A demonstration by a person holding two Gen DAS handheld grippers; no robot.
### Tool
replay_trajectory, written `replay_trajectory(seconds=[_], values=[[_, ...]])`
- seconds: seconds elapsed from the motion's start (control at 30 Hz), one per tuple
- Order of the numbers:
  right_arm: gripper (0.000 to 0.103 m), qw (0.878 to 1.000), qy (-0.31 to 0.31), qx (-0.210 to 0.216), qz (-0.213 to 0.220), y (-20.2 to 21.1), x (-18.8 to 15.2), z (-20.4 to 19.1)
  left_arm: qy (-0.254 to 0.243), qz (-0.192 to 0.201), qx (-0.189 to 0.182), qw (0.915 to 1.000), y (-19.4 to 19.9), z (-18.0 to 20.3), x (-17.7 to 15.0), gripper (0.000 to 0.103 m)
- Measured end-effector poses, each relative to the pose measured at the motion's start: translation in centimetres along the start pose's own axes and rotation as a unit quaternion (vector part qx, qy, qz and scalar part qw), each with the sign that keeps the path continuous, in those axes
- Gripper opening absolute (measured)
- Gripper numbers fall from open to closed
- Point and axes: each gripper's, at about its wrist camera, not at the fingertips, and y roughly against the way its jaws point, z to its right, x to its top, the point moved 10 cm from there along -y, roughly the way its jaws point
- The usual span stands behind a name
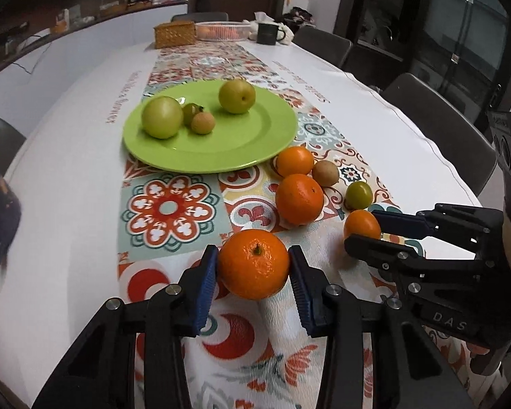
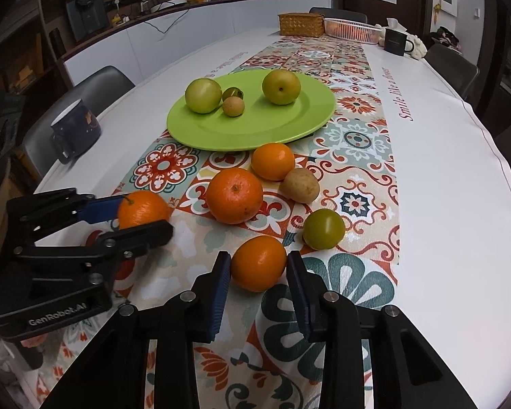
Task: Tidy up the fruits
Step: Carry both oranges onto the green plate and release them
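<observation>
Your left gripper (image 1: 254, 266) is pinching a stemmed orange (image 1: 254, 264), both blue pads pressed against its sides, low over the patterned table runner (image 1: 170, 208). Your right gripper (image 2: 258, 269) is clamped the same way on a smaller orange (image 2: 258, 263) just to the right of it. Between them and the green plate (image 1: 221, 150) lie two more oranges, a brown fruit (image 2: 301, 185) and a small green fruit (image 2: 323, 229), all loose on the runner. The plate holds two large green fruits, a small green one and a small tan one. A dark mug (image 2: 75, 129) stands on the white cloth to the left.
</observation>
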Motion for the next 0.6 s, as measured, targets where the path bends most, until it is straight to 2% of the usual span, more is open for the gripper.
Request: replay_trajectory(seconds=[0.27, 0.6], values=[[0.035, 1.0, 0.006, 0.0, 0.028, 2.5, 0.9, -0.9, 0.01, 0.019, 0.012, 0.9997, 2.6, -0.1, 0.5, 0.041], [0.035, 0.997, 0.015, -0.001, 0.079, 5.7, 4.2, -1.4, -0.002, 0.059, 0.029, 0.9979, 5.7, -0.4, 4.3, 0.041]])
